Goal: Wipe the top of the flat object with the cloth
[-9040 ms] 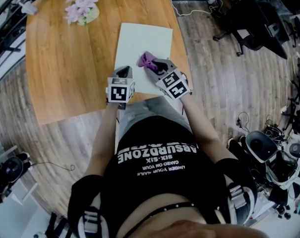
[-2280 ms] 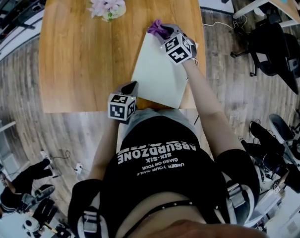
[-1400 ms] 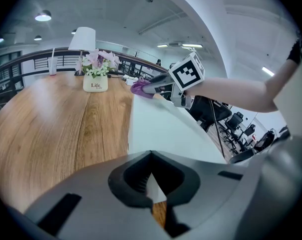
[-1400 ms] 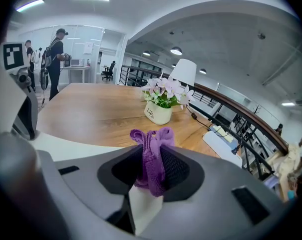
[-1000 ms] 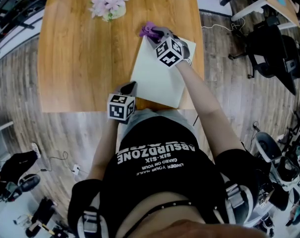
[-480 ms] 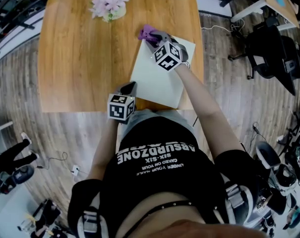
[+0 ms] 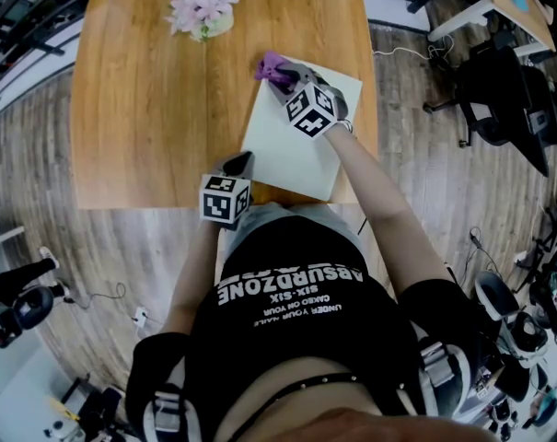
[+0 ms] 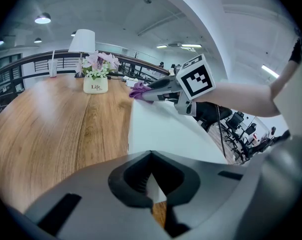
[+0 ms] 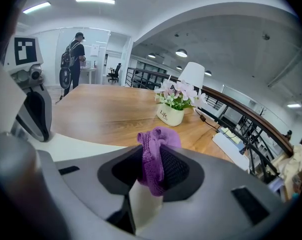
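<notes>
One wooden table (image 7: 140,109) carries one white flat board (image 7: 287,145) at its near right corner. One flower pot (image 8: 96,85) marked "Life" stands by the far edge. The left gripper (image 7: 243,160), jaws together, sits at the board's near left corner. The right gripper (image 7: 283,75) jaws pinch one purple cloth (image 7: 269,64) at the board's far left corner.

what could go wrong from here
The cloth is bunched in the right gripper at the board's far left corner, so a stroke could slip off onto the table. The left gripper pinches only the near edge, so the board might pivot.
</notes>
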`<action>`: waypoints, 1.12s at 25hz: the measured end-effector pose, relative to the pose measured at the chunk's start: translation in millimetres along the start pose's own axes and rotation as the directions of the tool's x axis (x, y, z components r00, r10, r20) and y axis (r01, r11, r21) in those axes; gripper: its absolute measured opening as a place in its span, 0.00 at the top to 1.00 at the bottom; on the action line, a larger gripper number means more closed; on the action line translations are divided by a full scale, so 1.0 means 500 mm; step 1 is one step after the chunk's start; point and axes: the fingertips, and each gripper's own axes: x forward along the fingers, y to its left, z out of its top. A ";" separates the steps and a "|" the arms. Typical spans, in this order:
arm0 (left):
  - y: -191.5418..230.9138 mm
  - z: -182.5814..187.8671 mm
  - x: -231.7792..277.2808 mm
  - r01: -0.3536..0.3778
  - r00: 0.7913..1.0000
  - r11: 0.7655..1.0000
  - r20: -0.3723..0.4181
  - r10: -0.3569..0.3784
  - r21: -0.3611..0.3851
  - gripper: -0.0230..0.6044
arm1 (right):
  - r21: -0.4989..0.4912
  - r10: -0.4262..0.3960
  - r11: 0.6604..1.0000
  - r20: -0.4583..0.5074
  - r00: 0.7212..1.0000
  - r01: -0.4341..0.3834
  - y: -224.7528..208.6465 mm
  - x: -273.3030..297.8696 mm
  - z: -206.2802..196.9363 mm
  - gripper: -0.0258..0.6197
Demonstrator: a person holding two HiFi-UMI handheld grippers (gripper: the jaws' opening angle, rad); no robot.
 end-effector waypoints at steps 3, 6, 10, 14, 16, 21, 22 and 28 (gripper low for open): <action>0.001 -0.001 0.002 0.000 1.000 1.000 0.000 0.000 0.001 0.94 | 0.000 0.005 1.000 0.003 1.000 -0.005 0.004 0.000 0.000 0.78; 0.001 -0.003 0.001 -0.001 1.000 1.000 0.000 0.001 0.003 0.94 | -0.001 0.011 1.000 0.003 1.000 -0.011 0.012 -0.003 0.000 0.78; 0.004 -0.003 0.003 0.002 1.000 1.000 0.001 -0.002 0.001 0.94 | 0.004 0.026 1.000 0.001 1.000 -0.026 0.023 -0.002 0.000 0.78; 0.005 -0.002 0.004 0.000 1.000 1.000 0.001 0.000 0.005 0.94 | 0.005 0.042 0.999 0.002 0.999 -0.042 0.032 -0.005 0.003 0.78; 0.006 -0.002 0.003 -0.001 1.000 1.000 -0.001 0.001 0.005 0.94 | 0.001 0.048 0.999 0.004 0.999 -0.048 0.038 -0.007 0.005 0.78; 0.002 -0.005 0.002 -0.005 1.000 1.000 0.001 0.005 0.006 0.94 | -0.003 0.059 0.998 0.007 0.998 -0.059 0.058 -0.016 0.008 0.78; 0.002 -0.005 0.002 -0.007 1.000 1.000 0.001 0.007 0.008 0.94 | -0.002 0.059 0.998 0.009 0.998 -0.059 0.060 -0.017 0.008 0.78; -0.002 -0.002 -0.001 -0.013 1.000 1.000 0.001 0.013 0.010 0.94 | -0.004 0.079 0.997 0.012 0.997 -0.079 0.081 -0.026 0.012 0.78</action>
